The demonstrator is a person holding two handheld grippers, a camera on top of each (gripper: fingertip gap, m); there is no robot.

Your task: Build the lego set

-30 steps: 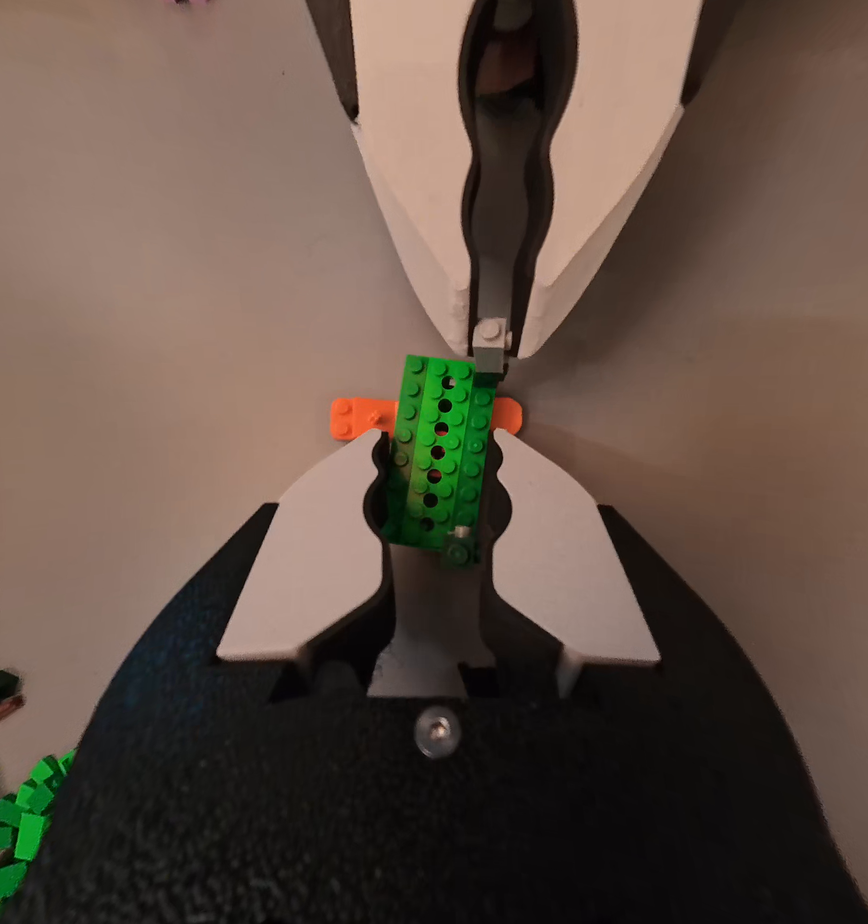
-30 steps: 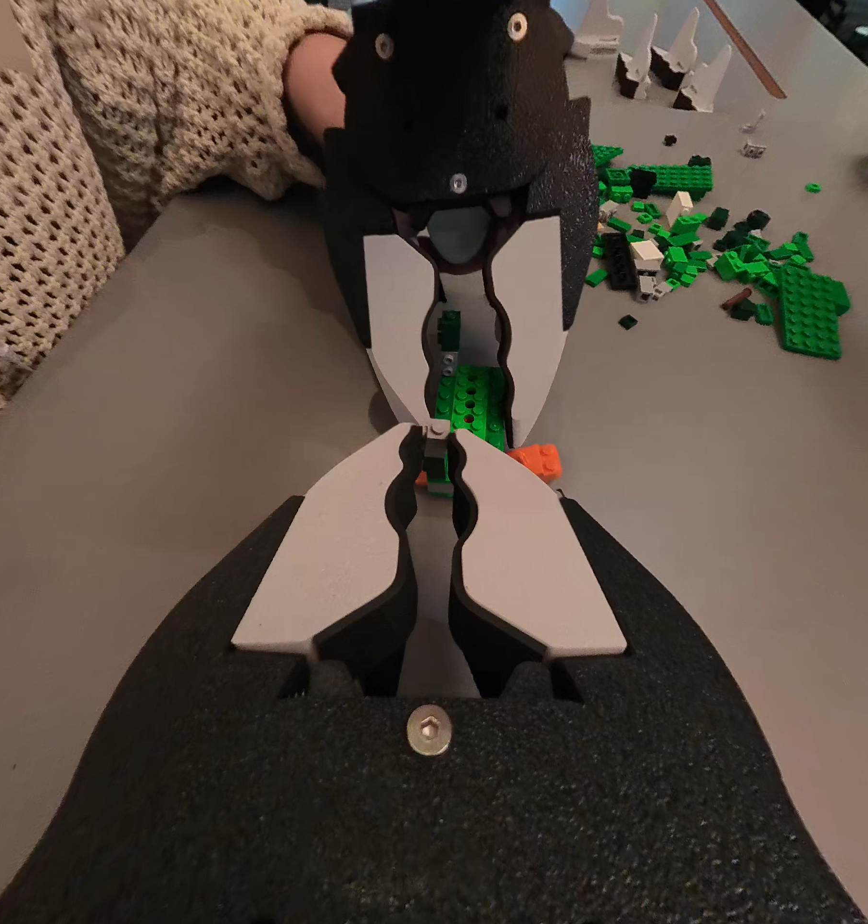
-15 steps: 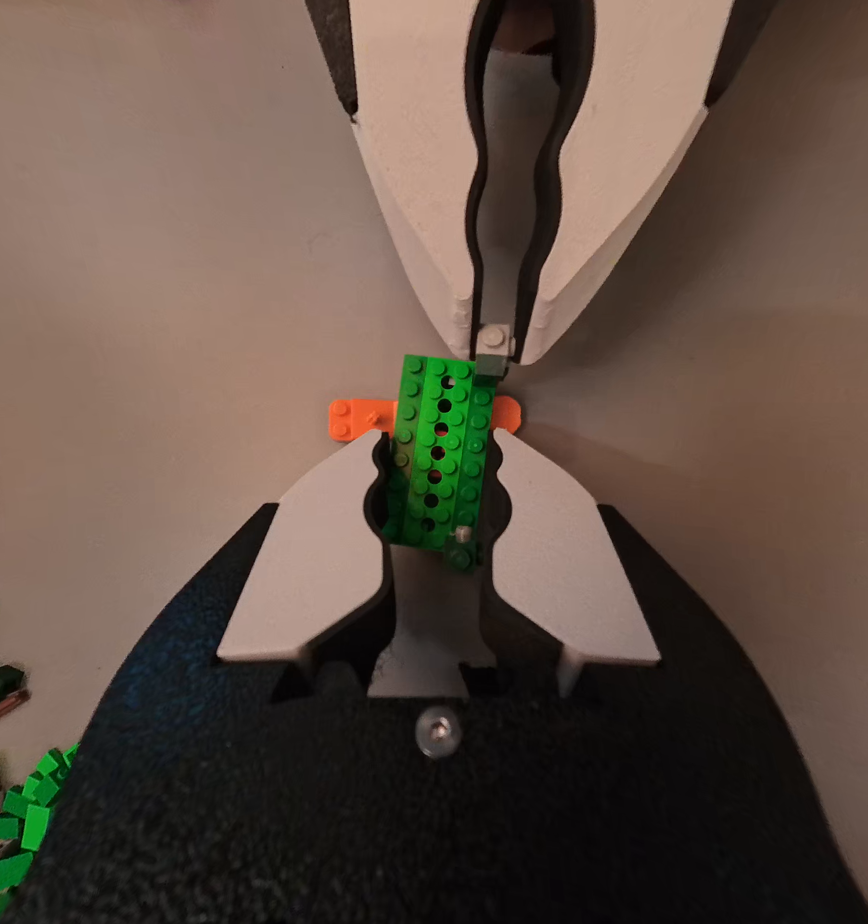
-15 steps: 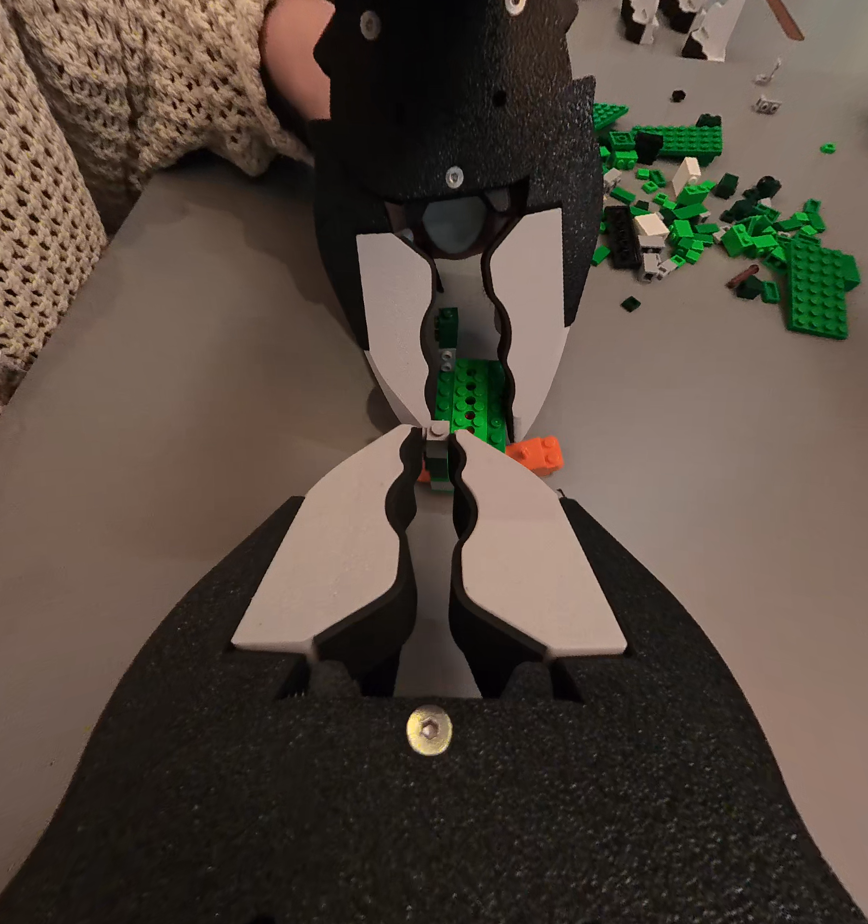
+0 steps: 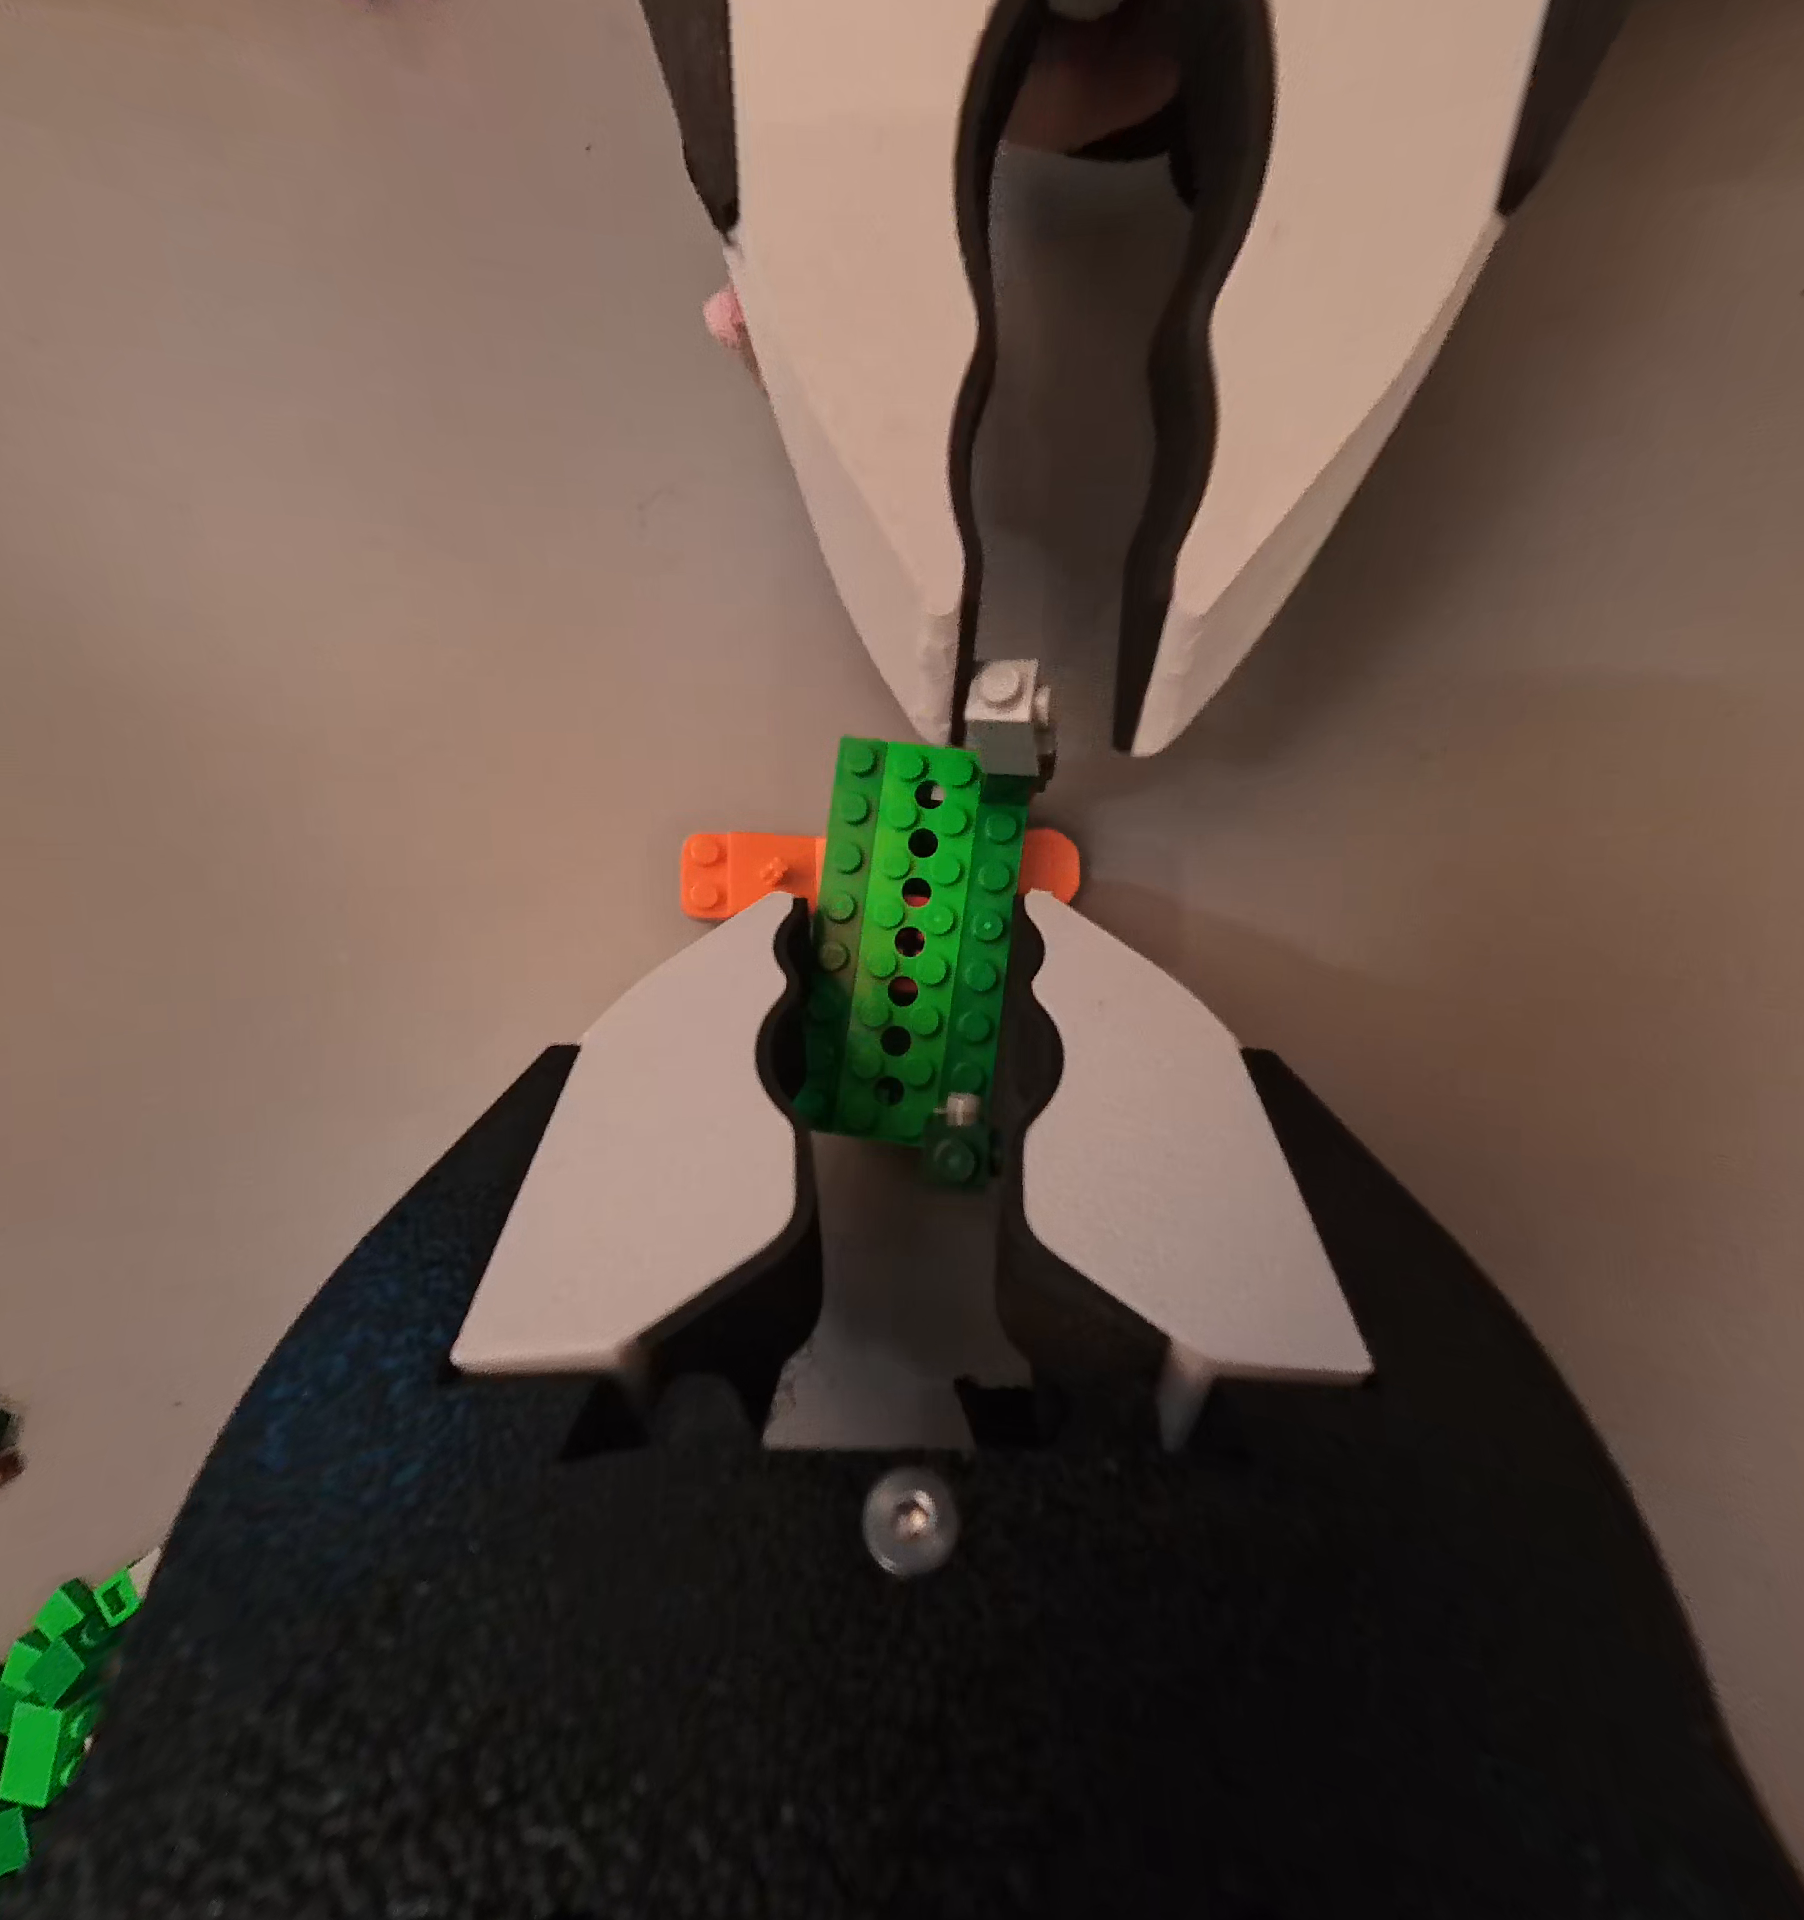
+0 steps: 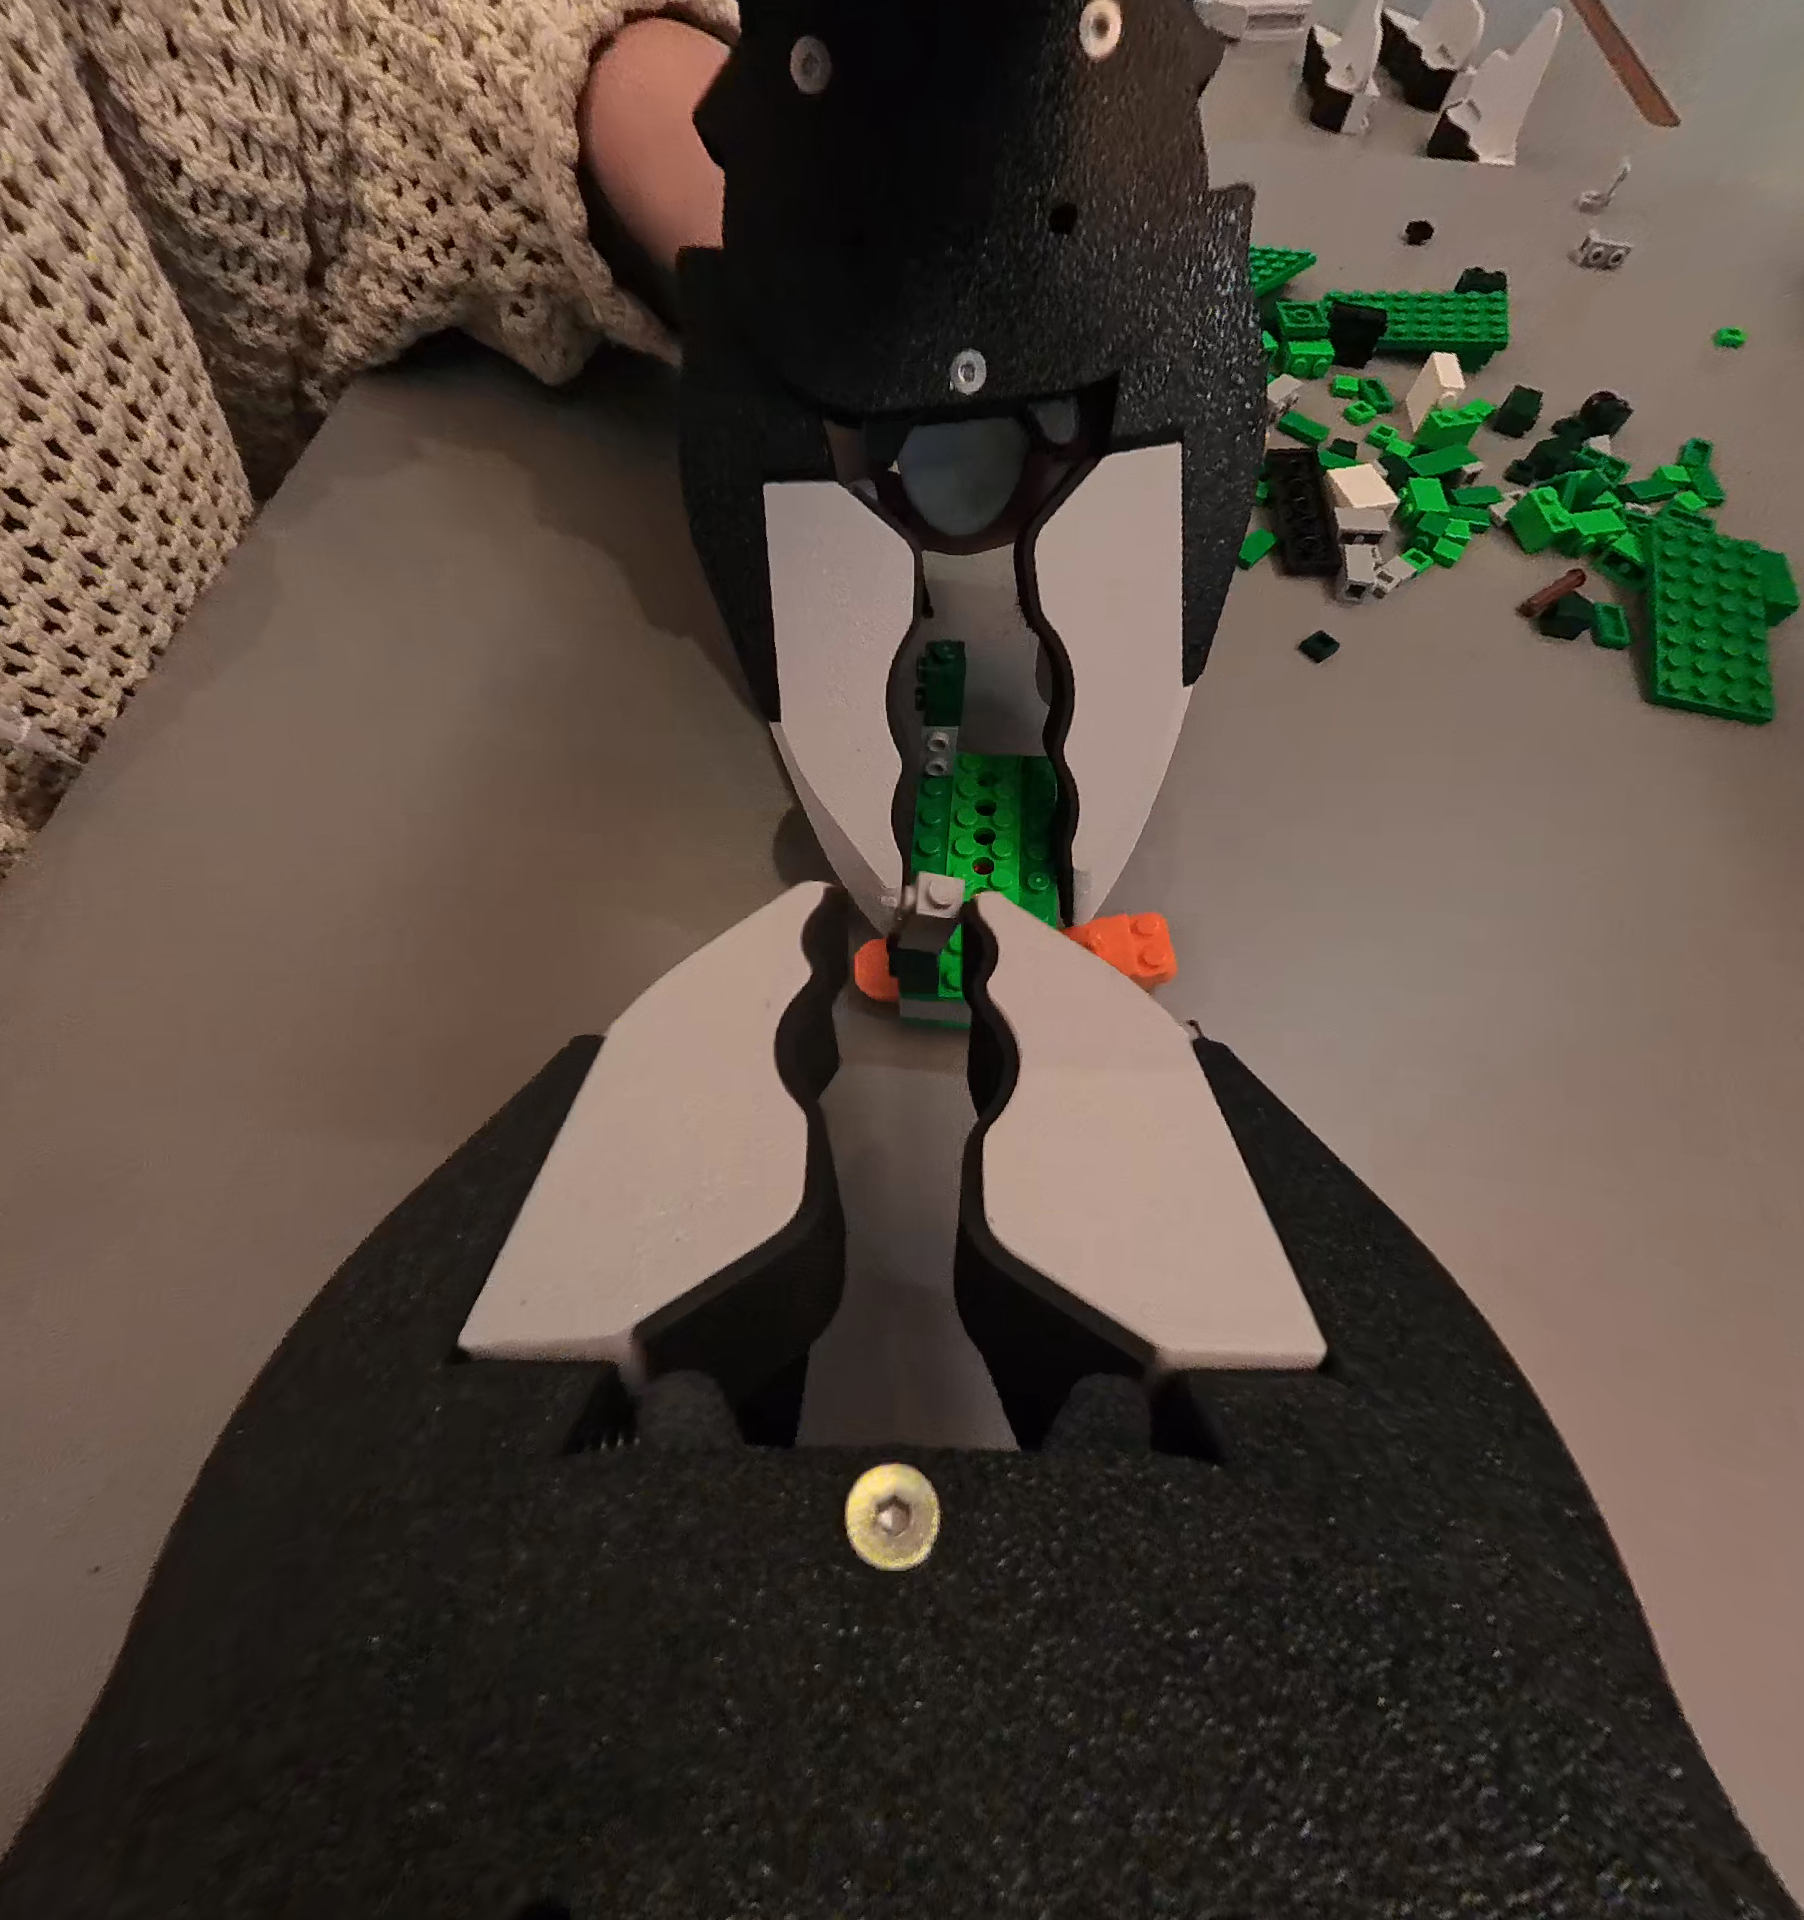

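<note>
A bright green studded plate assembly with a row of holes lies across an orange plate on the table. My left gripper is shut on the green assembly's sides. A small grey brick sits stacked on the assembly's far right corner. My right gripper faces the left one, jaws open around the grey brick, with a gap on its right side. In the right wrist view the green assembly and orange plate show between the left gripper's fingers. A dark green piece sits on the assembly's near end.
A pile of loose green, black and white bricks and a larger green plate lie at the right. White and black spike pieces stand at the far right. A knit sleeve is at the left. More green bricks lie near the left gripper. The gap from one gripper's tips to the other's is roughly 5 cm. About 20 cm separates my left fingertips from the larger green plate.
My right gripper's jaws have spread apart and let go of the grey brick, which stays on the green assembly's corner. The left gripper still holds the assembly in place.
</note>
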